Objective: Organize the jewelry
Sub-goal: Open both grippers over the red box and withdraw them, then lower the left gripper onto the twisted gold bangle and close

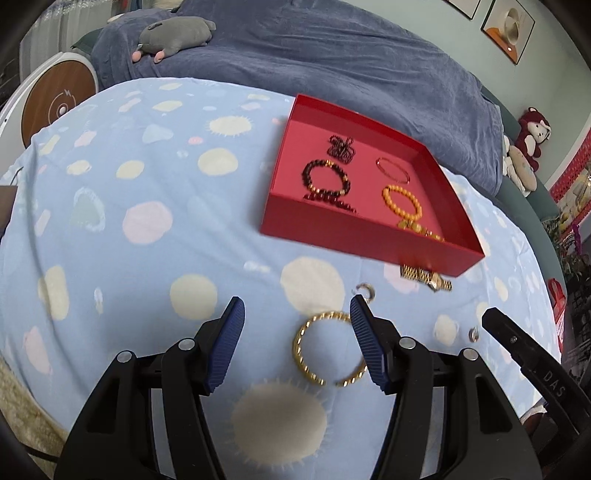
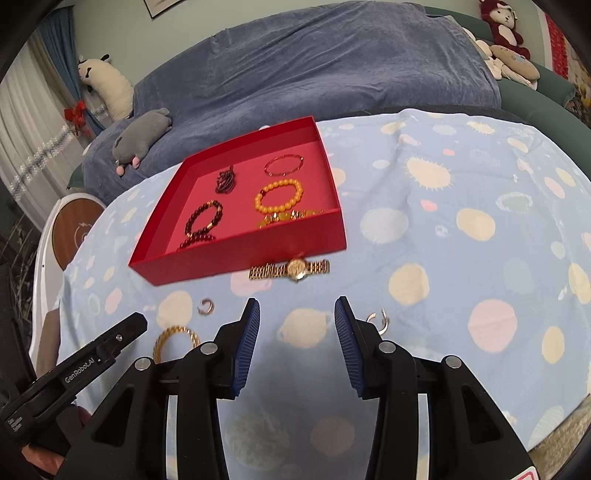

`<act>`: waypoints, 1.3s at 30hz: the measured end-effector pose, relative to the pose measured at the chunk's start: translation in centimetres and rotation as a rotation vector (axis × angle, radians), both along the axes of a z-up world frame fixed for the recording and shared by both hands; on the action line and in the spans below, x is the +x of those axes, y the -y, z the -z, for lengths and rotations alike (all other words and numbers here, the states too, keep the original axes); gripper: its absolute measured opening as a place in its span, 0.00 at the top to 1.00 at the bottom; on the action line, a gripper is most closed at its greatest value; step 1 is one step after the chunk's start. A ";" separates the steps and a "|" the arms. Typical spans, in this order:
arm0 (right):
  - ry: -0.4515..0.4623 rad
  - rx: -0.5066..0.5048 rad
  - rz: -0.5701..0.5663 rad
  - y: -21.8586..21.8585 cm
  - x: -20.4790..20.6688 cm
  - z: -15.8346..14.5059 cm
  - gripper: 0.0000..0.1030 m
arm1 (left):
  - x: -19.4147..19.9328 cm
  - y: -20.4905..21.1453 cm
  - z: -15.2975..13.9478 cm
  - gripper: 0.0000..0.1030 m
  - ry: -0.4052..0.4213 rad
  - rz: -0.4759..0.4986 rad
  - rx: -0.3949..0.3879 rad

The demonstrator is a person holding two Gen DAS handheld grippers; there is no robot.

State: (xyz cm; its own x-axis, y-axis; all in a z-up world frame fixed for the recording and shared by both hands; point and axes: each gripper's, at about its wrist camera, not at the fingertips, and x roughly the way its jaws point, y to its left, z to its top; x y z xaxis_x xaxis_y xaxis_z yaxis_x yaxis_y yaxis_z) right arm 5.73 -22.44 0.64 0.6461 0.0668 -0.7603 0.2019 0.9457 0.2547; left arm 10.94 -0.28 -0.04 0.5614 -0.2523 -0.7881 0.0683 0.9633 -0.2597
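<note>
A red tray point(image 1: 354, 236) point(image 2: 236, 258) on the spotted blue cloth holds a dark bead bracelet point(image 1: 325, 179), an orange bead bracelet point(image 1: 402, 201) point(image 2: 279, 195), a thin red bangle point(image 1: 393, 170), a dark bead cluster point(image 1: 341, 146) and gold pieces. A gold watch point(image 1: 426, 277) point(image 2: 290, 268) lies on the cloth in front of the tray. A gold twisted bangle point(image 1: 325, 349) point(image 2: 175, 338) lies between my left gripper's fingers. My left gripper point(image 1: 297, 314) is open and empty. My right gripper point(image 2: 295, 312) is open and empty above bare cloth. Small silver earrings point(image 1: 365, 290) point(image 2: 378, 319) lie nearby.
A sofa with a blue-grey cover point(image 1: 332, 59) stands behind the table, with a grey plush point(image 1: 173, 35) and other soft toys point(image 2: 502, 22) on it. A round wooden-faced device point(image 1: 55, 103) stands at the table's left. The right gripper's arm point(image 1: 528, 350) shows beside the left one.
</note>
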 end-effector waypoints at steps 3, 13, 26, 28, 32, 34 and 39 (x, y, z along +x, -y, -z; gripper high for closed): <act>-0.009 -0.004 -0.008 -0.5 -0.9 0.3 0.60 | -0.8 -0.1 0.2 0.45 -0.002 0.003 0.008; -0.043 -0.012 -0.032 -1.6 -3.1 1.4 0.60 | -2.4 0.1 0.9 0.45 -0.016 0.014 0.028; -0.069 -0.033 -0.048 -2.3 -4.7 2.3 0.60 | -3.7 0.8 1.2 0.45 -0.019 0.034 0.059; -0.073 -0.050 -0.046 -2.4 -4.9 2.4 0.60 | -3.9 0.7 1.3 0.45 -0.019 0.032 0.066; -0.082 -0.061 -0.020 -1.7 -5.3 2.8 0.60 | -4.5 0.4 1.6 0.43 -0.020 0.020 0.073; -0.086 -0.063 -0.004 -1.3 -5.5 3.0 0.60 | -4.8 0.1 1.6 0.39 -0.010 0.011 0.077; -0.089 -0.075 0.006 -1.3 -5.7 3.2 0.60 | -5.0 -0.6 1.8 0.37 -0.012 -0.012 0.054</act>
State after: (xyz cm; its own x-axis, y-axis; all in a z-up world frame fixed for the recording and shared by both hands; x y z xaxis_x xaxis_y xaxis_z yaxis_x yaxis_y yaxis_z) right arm 0.05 -21.18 -2.53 0.5764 0.0041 -0.8171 0.2265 0.9600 0.1645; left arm 5.99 0.32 -1.79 0.5549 -0.2028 -0.8069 0.0540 0.9766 -0.2083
